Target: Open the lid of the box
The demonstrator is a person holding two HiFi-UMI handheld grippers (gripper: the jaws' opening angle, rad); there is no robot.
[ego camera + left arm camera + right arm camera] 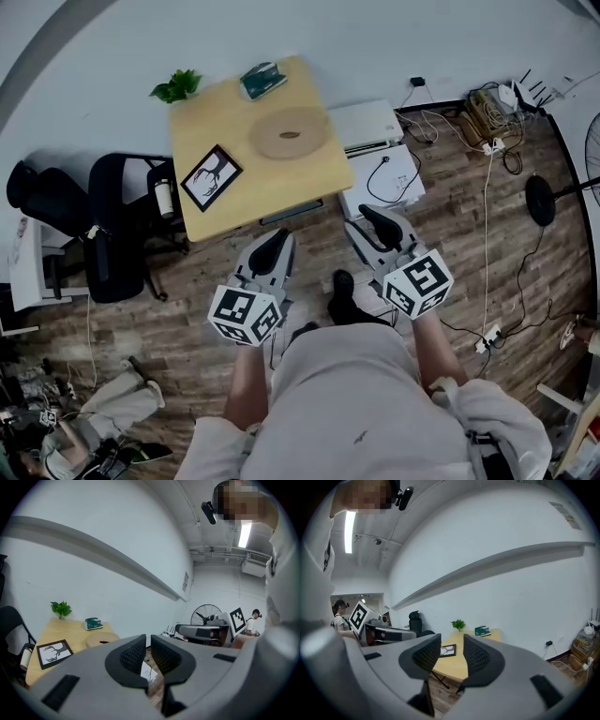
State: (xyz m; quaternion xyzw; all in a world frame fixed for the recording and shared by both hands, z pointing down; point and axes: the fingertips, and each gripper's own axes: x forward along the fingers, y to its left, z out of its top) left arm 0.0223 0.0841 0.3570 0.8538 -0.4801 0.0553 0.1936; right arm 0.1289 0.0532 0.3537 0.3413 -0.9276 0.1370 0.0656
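Note:
A small teal box (262, 80) lies at the far edge of a light wooden table (234, 202), lid down; it also shows as the teal box (93, 623) in the left gripper view and as the teal box (482, 630) in the right gripper view. Both grippers hang over the floor near the person's body, well short of the table. My left gripper (272, 247) is shut with nothing in it, its jaws (147, 651) nearly touching. My right gripper (380, 225) is open and empty, with a clear gap between its pads (452, 656).
On the table are a round wooden disc (290, 133), a framed deer picture (211, 177) and a small plant (176, 86). Black chairs (112, 225) stand to its left. White cartons (380, 178) and cables (487, 122) lie on the floor to the right. A fan (206, 616) stands farther off.

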